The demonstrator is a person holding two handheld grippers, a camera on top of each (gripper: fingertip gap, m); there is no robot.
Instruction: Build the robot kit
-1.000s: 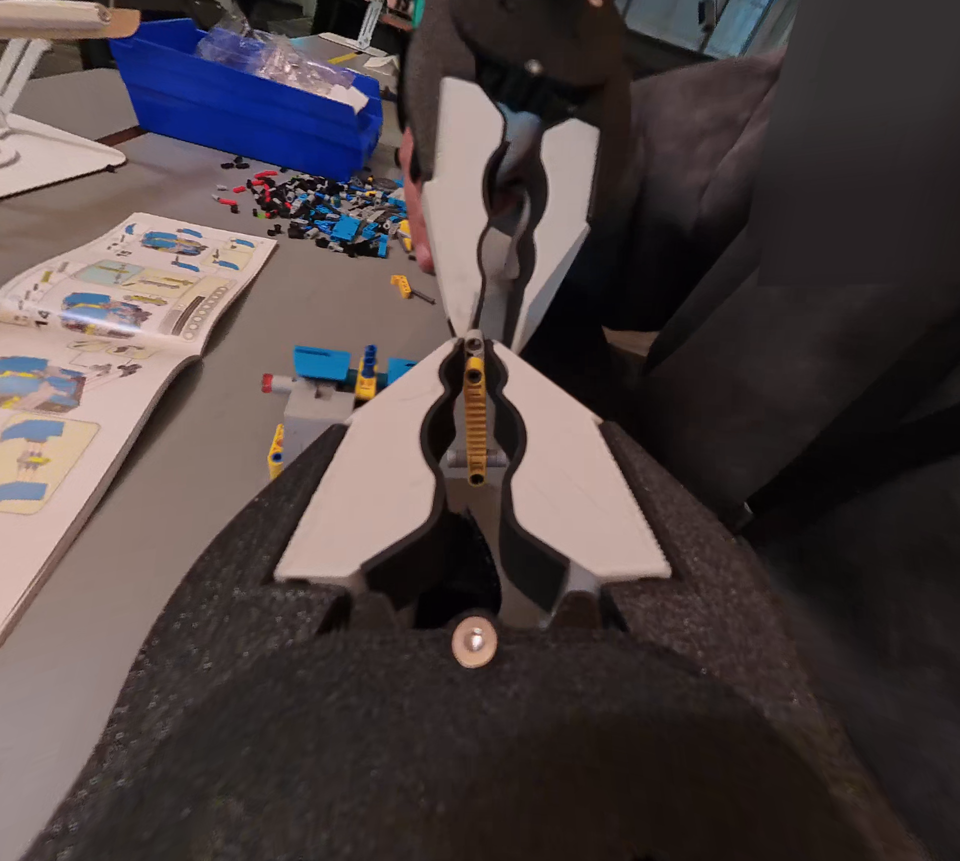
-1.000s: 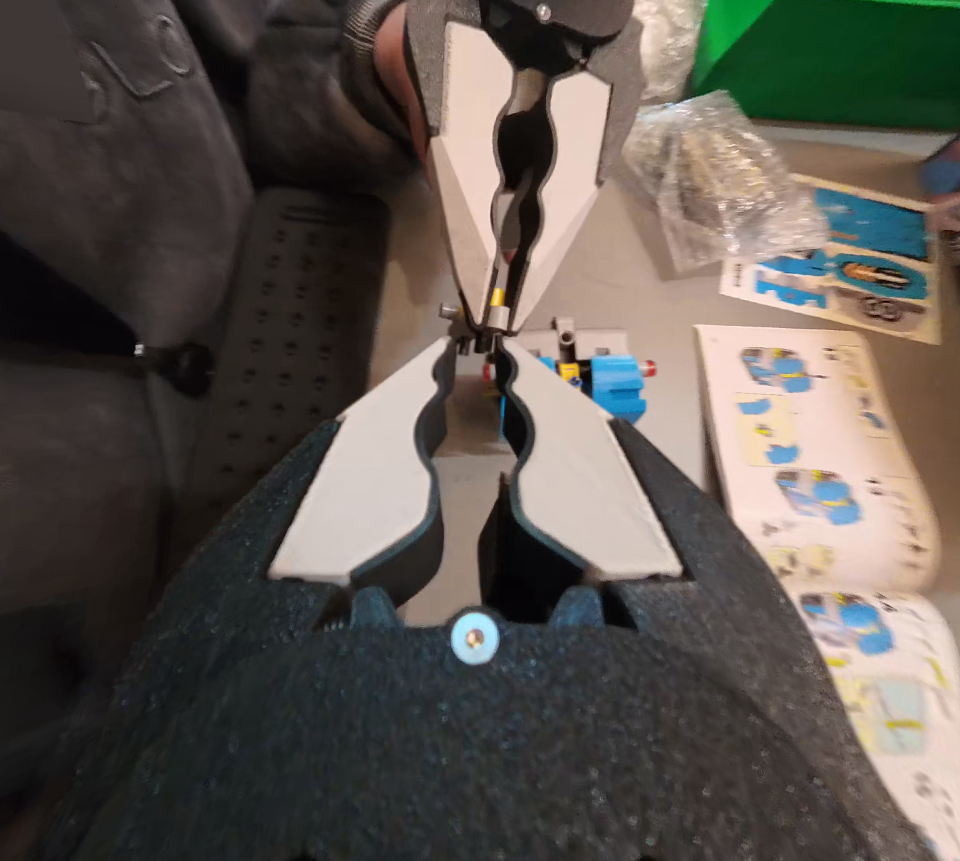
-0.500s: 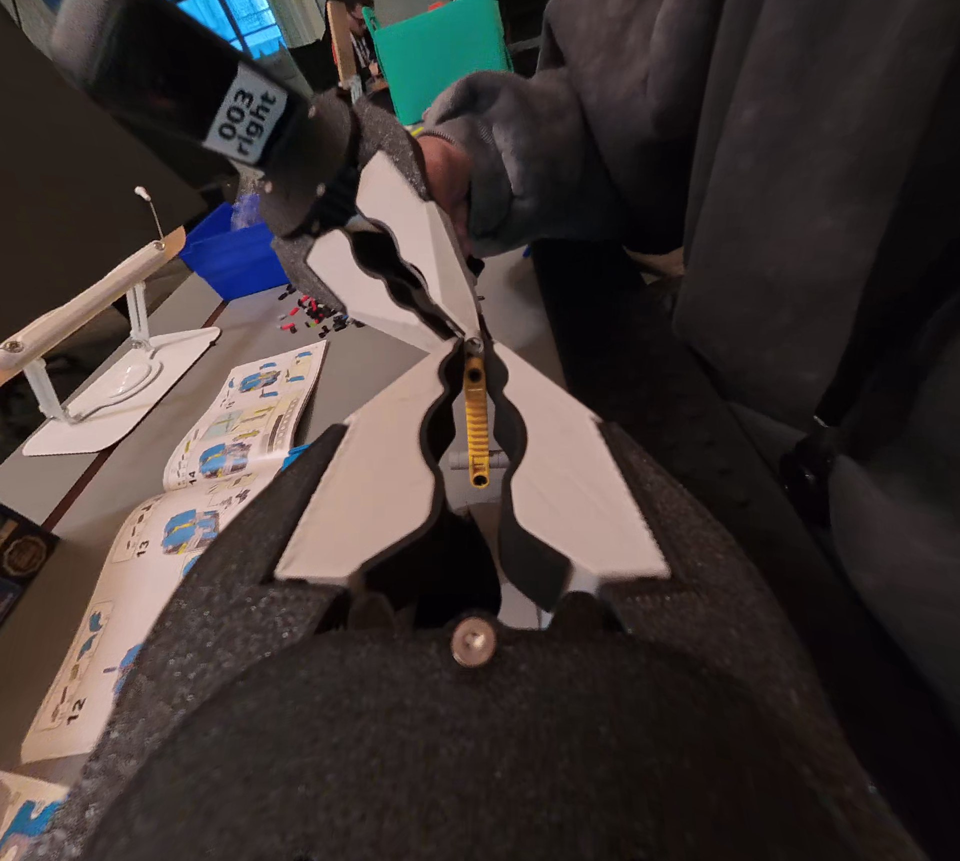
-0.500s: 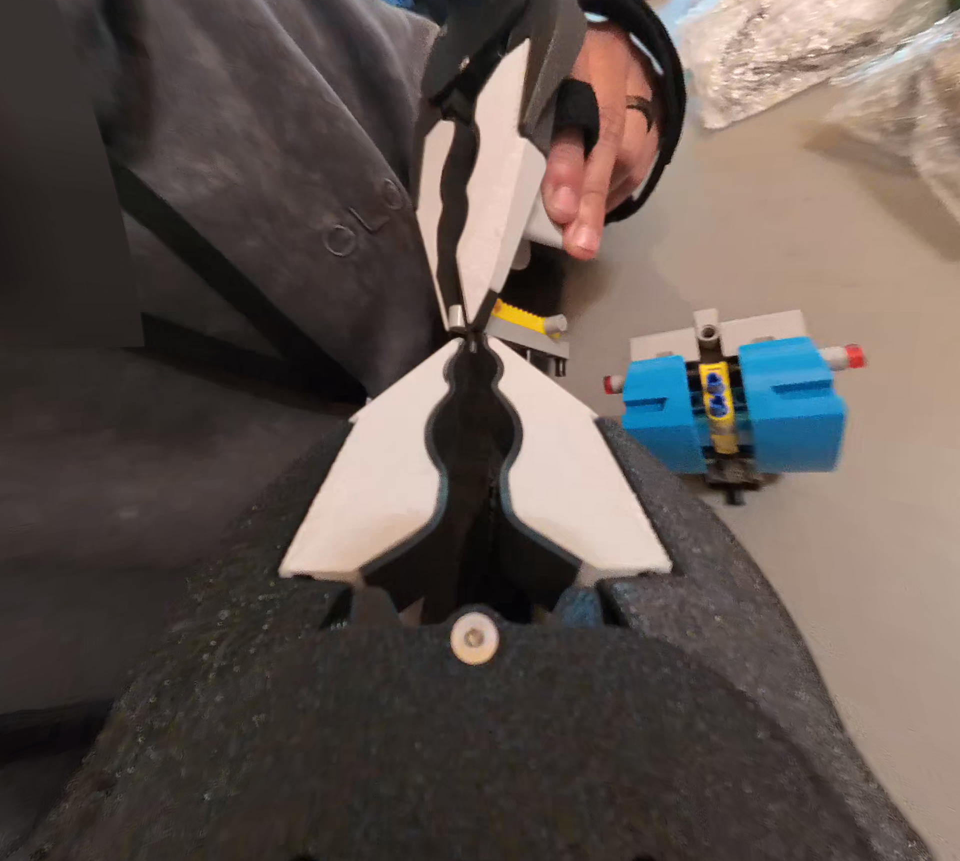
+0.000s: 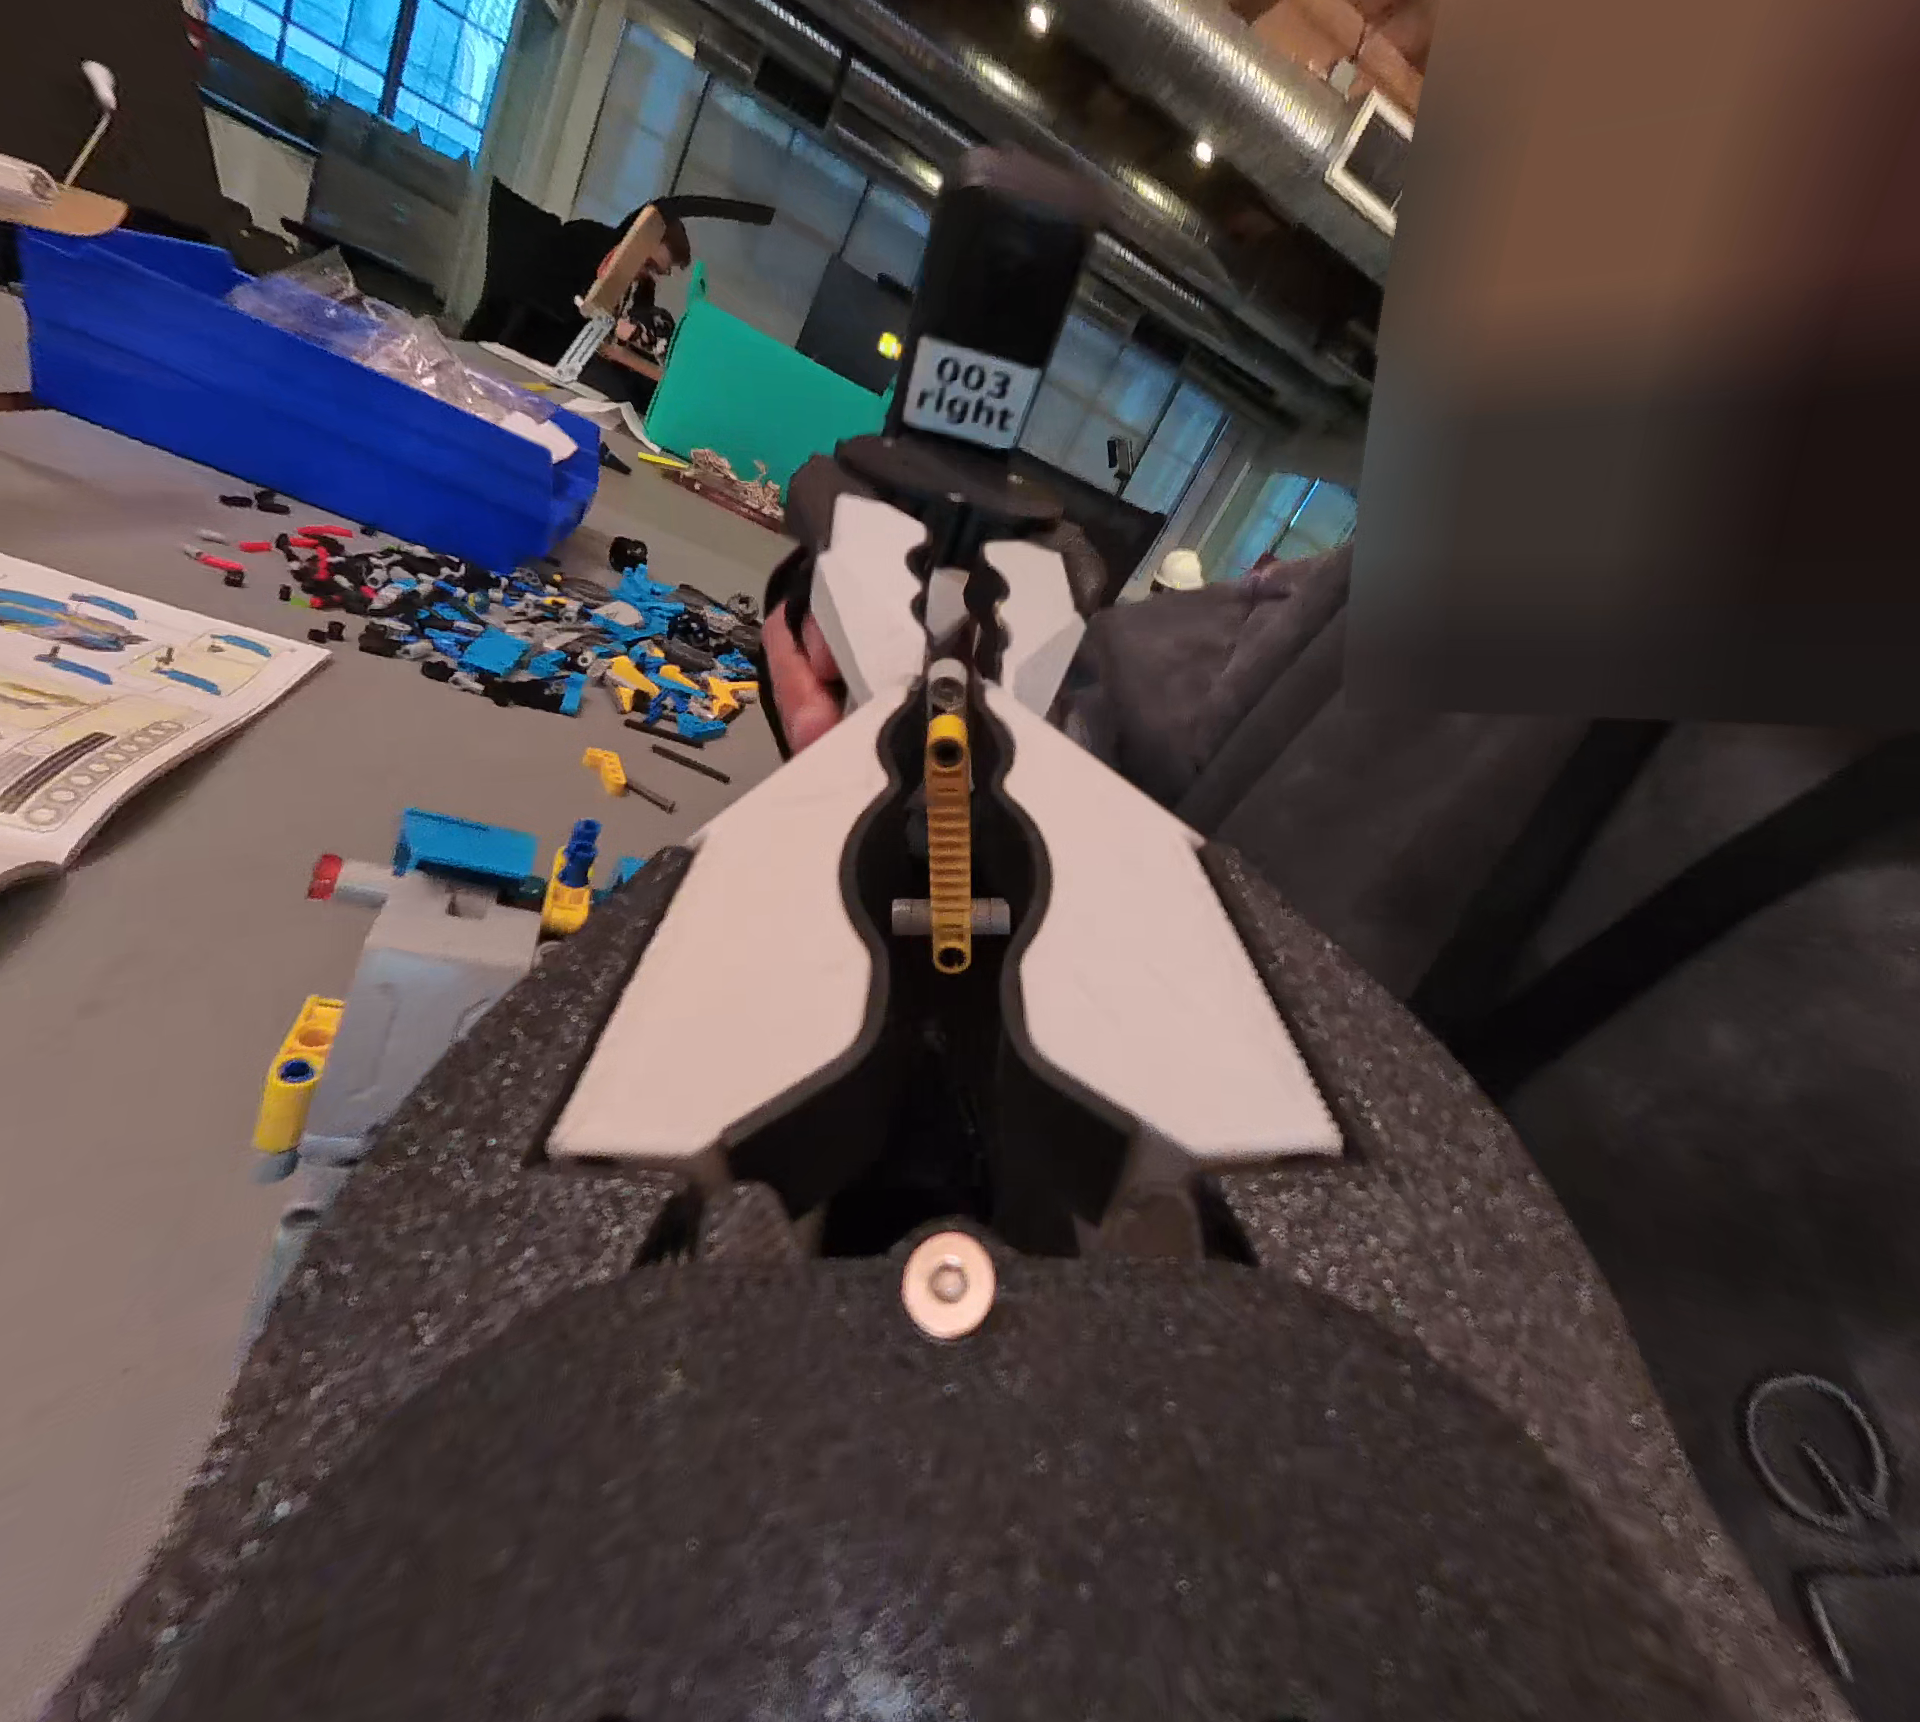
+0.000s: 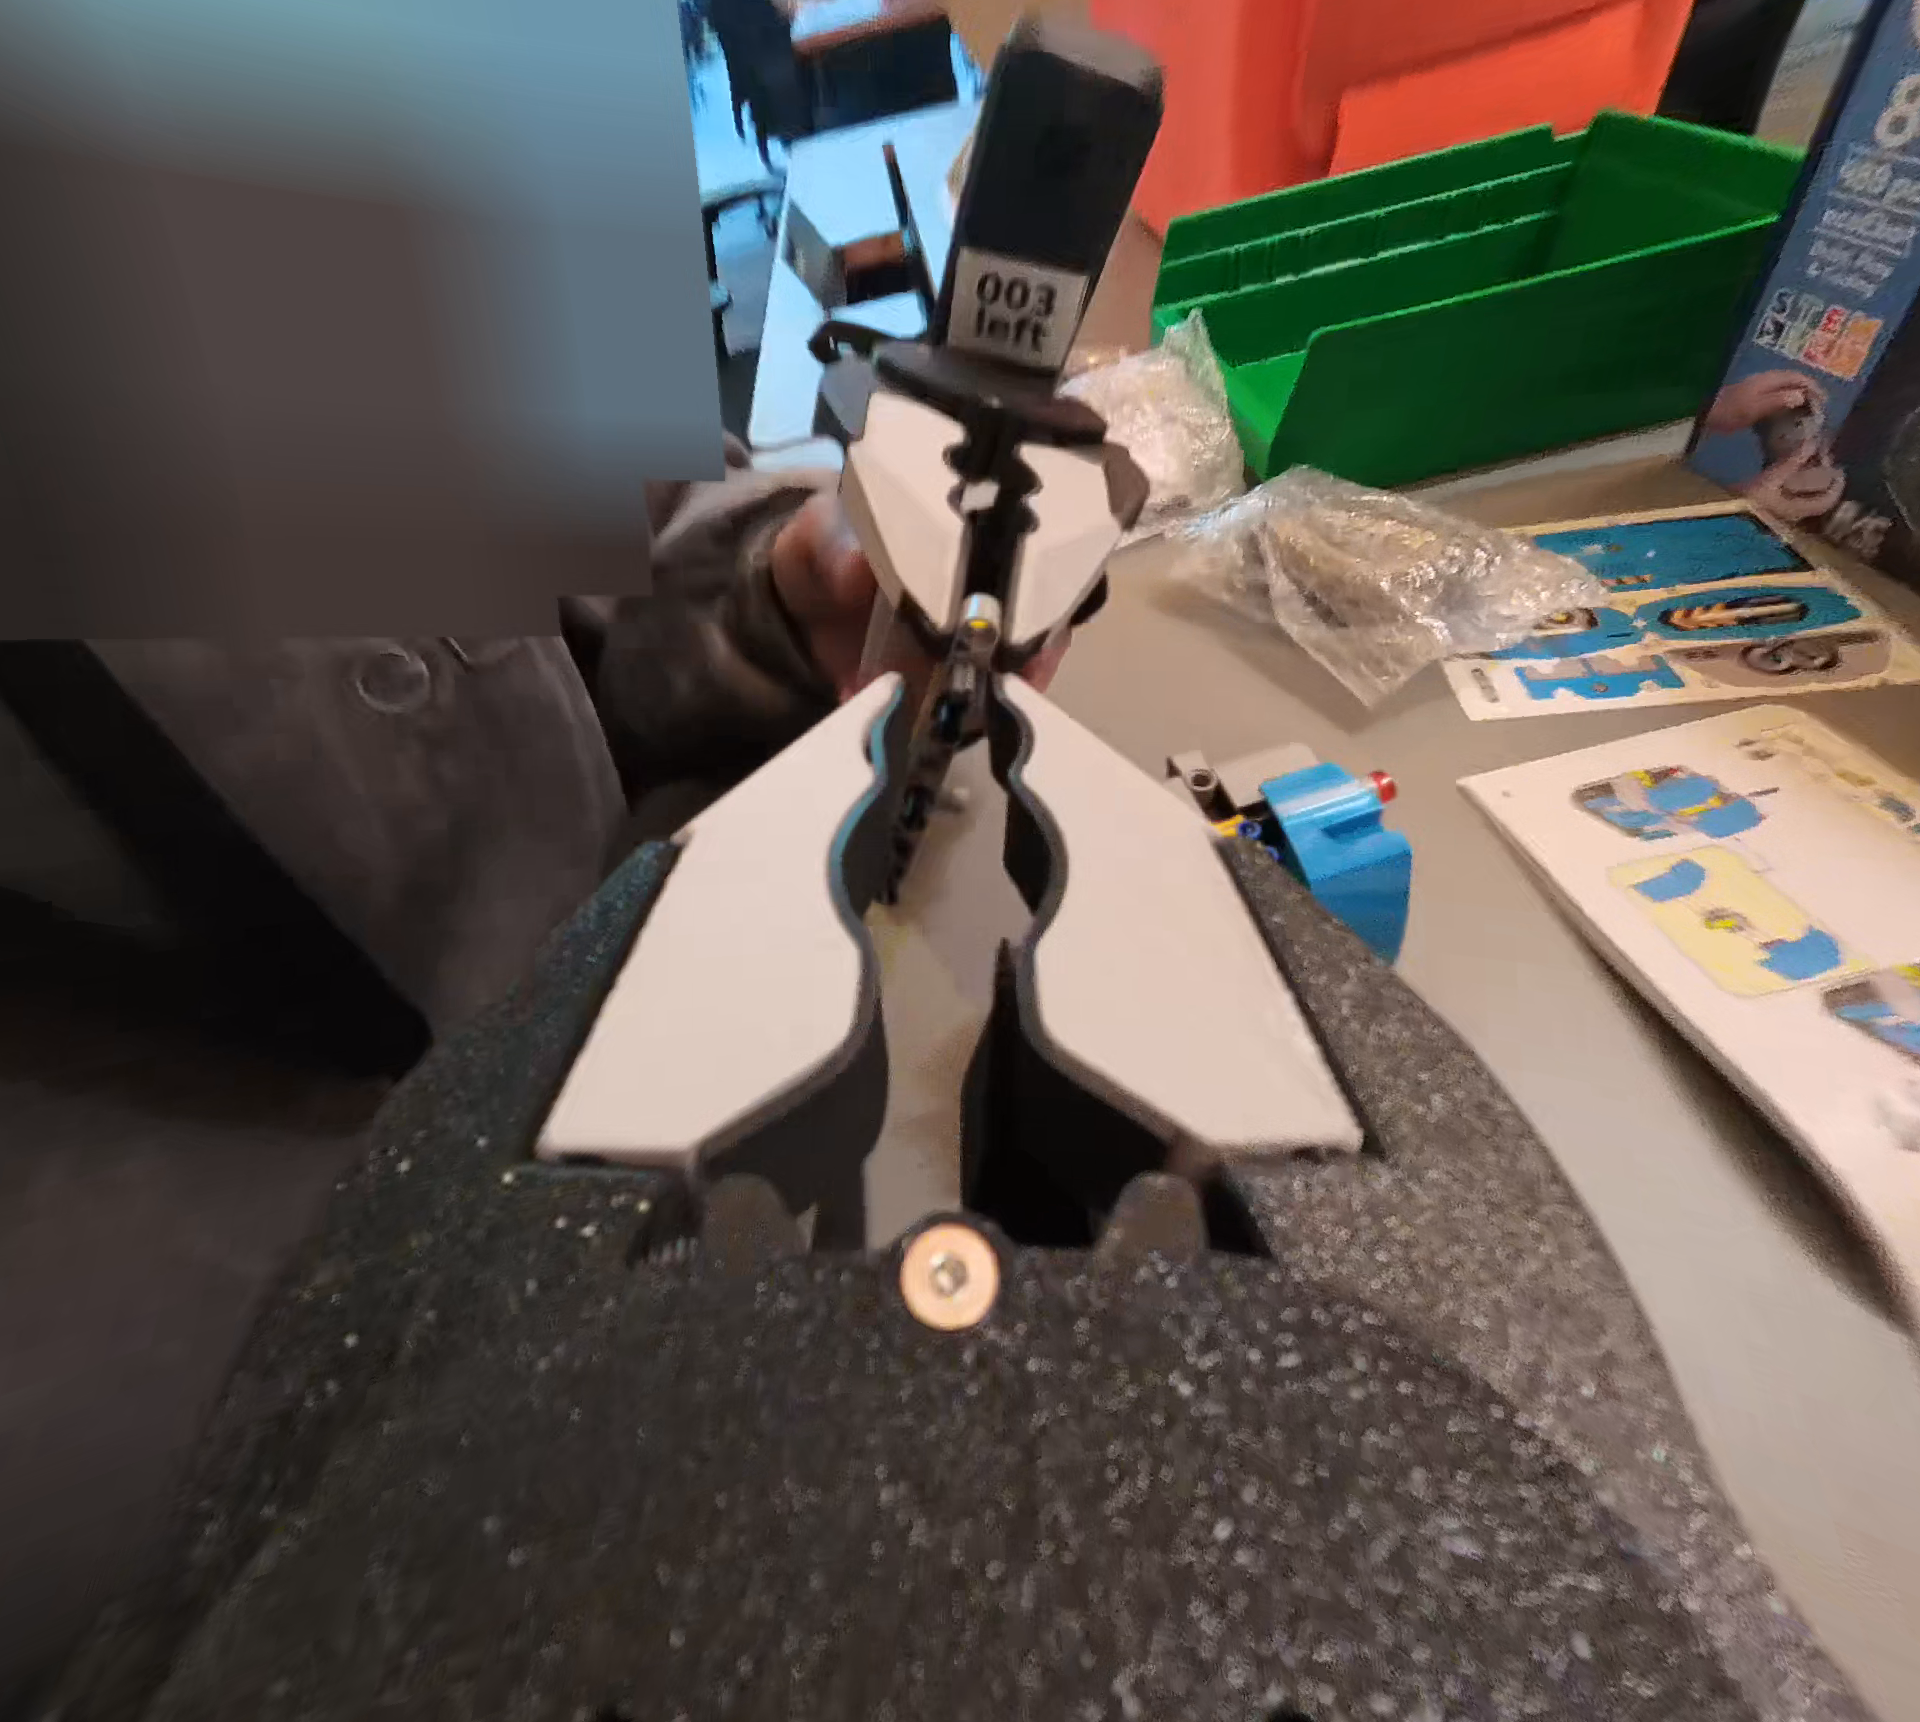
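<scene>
My left gripper point(image 5: 948, 708) is shut on the top end of a yellow toothed rack point(image 5: 948, 841), held in the air. The rack hangs back between the fingers, with a grey pin point(image 5: 951, 914) across it. Another grey pin point(image 5: 948, 687) sticks out at the tips. My right gripper point(image 6: 948, 685) faces it tip to tip, jaws a little apart, nothing pinched. The rack point(image 6: 920, 799) looks dark through that gap. The left gripper point(image 6: 977, 618) and its pin point(image 6: 977, 630) lie just beyond my right tips. The right gripper's fingers point(image 5: 868, 602) show in the left wrist view.
On the grey table point(image 5: 156, 997) lie a partly built blue and grey model point(image 5: 447, 934) point(image 6: 1340, 841), a pile of loose pieces point(image 5: 561, 633), an open booklet point(image 5: 114, 696) point(image 6: 1704, 893), a blue bin point(image 5: 291, 415), a green bin point(image 6: 1455, 322) and plastic bags point(image 6: 1351, 571). A person's dark sleeve is close on the right. Left and right tips are no more than a few centimetres apart.
Both grippers have swung and tilted up, staying tip to tip. The right jaws, shut at the pin half a second ago, now stand a little apart. The left still holds the rack.
</scene>
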